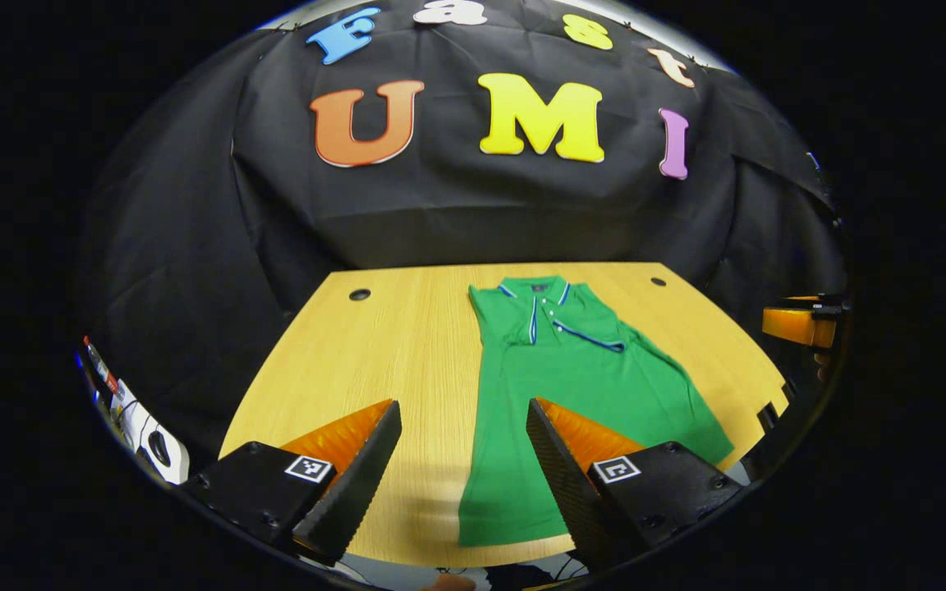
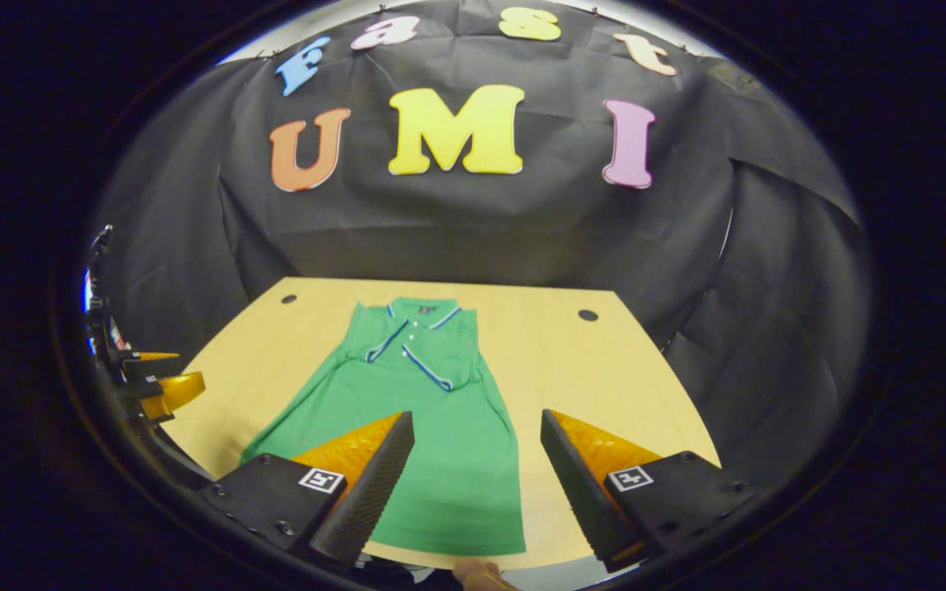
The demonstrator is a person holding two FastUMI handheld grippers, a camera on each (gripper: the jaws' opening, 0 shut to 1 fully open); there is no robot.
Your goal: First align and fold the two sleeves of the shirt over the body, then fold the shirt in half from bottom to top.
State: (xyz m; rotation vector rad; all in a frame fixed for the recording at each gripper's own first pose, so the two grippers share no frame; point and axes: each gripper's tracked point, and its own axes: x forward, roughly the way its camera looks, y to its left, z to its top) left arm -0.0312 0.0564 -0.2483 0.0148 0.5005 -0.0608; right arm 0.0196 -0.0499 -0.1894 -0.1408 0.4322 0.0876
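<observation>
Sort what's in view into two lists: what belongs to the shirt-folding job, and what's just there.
Belongs to the job:
- green shirt, lying flat, sleeves already folded over the body
- left gripper, jaws open, above the shirt's near hem
- right gripper, jaws open, above the near hem

Just there:
- wooden table
- two round holes in the table's far corners
- black cloth wall

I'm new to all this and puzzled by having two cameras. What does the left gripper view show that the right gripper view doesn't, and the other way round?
Left gripper view: the left claw, open above the near hem, with white equipment at the table's left edge.

Right gripper view: the right claw, also open, with a fingertip at the bottom edge.

Both share the green short-sleeved polo shirt with its sleeves folded in, lying flat on the light wooden table, and each glimpses the other claw at the edge.
</observation>
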